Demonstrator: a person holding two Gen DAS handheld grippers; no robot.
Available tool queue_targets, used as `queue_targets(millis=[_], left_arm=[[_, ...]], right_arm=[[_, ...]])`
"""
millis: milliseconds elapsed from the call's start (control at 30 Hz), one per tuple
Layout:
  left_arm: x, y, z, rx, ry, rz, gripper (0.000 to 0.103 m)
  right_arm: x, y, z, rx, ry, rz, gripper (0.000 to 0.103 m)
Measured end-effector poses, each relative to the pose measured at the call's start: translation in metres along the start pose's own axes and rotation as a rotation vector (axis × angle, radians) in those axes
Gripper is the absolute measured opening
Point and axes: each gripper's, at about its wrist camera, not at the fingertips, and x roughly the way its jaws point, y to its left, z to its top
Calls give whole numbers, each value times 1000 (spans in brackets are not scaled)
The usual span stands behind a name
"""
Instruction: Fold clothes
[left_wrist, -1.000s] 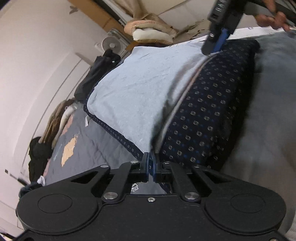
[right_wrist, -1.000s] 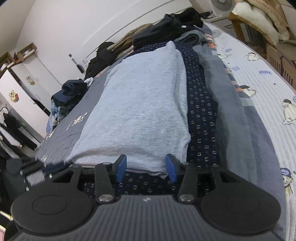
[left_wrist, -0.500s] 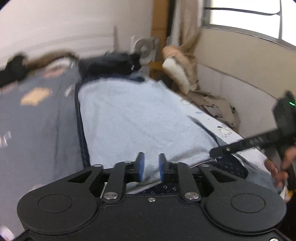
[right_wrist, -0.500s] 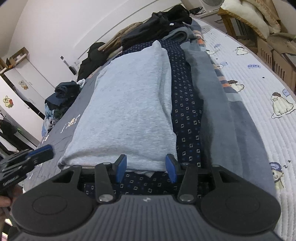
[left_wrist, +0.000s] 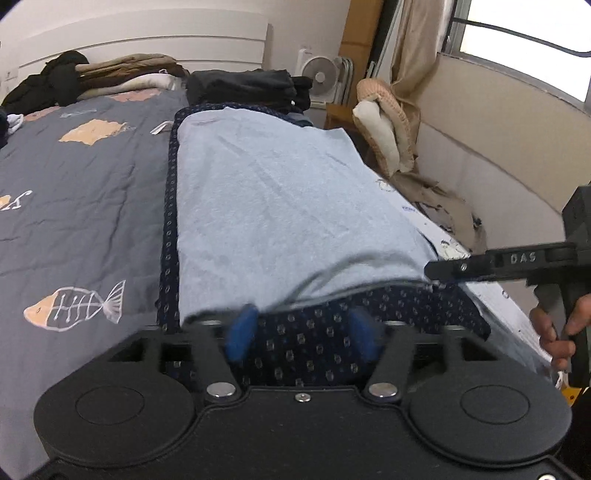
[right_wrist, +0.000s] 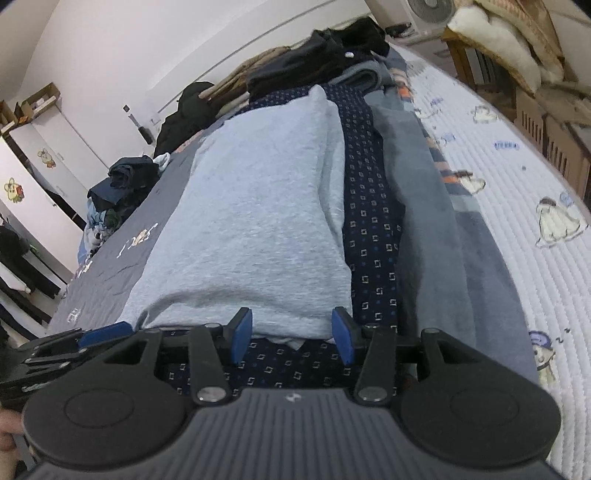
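A: Item one, the garment?

B: Grey shirt (left_wrist: 288, 206), folded into a long strip, lying on a navy patterned cloth (right_wrist: 373, 236) that runs down the middle of the bed (left_wrist: 74, 206).

A: Left gripper (left_wrist: 301, 334)?

B: At the near end of the shirt, jaws opening, blue pads blurred. Only patterned cloth shows between them; nothing gripped.

A: Right gripper (right_wrist: 291, 336)?

B: Jaws parted, straddling the shirt's near hem without pinching it.

A: Other stock?

B: Dark folded clothes (left_wrist: 247, 88) at the bed's far end; a fan (left_wrist: 319, 74) beyond them.
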Motion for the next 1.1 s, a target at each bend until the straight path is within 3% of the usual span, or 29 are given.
queue_targets(millis=[100, 167, 267, 533, 700, 833, 933, 1100], left_arm=[[-8, -4, -2, -1, -25, 23, 74], [-15, -4, -2, -27, -43, 28, 88], [-26, -2, 0, -59, -54, 22, 100], [-61, -7, 1, -116, -70, 54, 103], [-89, -14, 8, -64, -117, 118, 103], [-104, -15, 21, -61, -79, 151, 103], [-116, -21, 28, -7, -85, 160, 103], [-131, -29, 38, -42, -36, 138, 103]], right_arm=[[-6, 8, -3, -43, -16, -19, 53], [-8, 13, -4, -60, -10, -30, 57], [-12, 22, -7, -76, -2, -71, 64], [-41, 51, -13, -77, -100, -227, 73], [-62, 67, -23, -49, -128, -280, 73], [-80, 89, -27, -94, -136, -349, 73], [-93, 109, -26, -165, -151, -366, 74], [-113, 127, -19, -143, -163, -330, 75]])
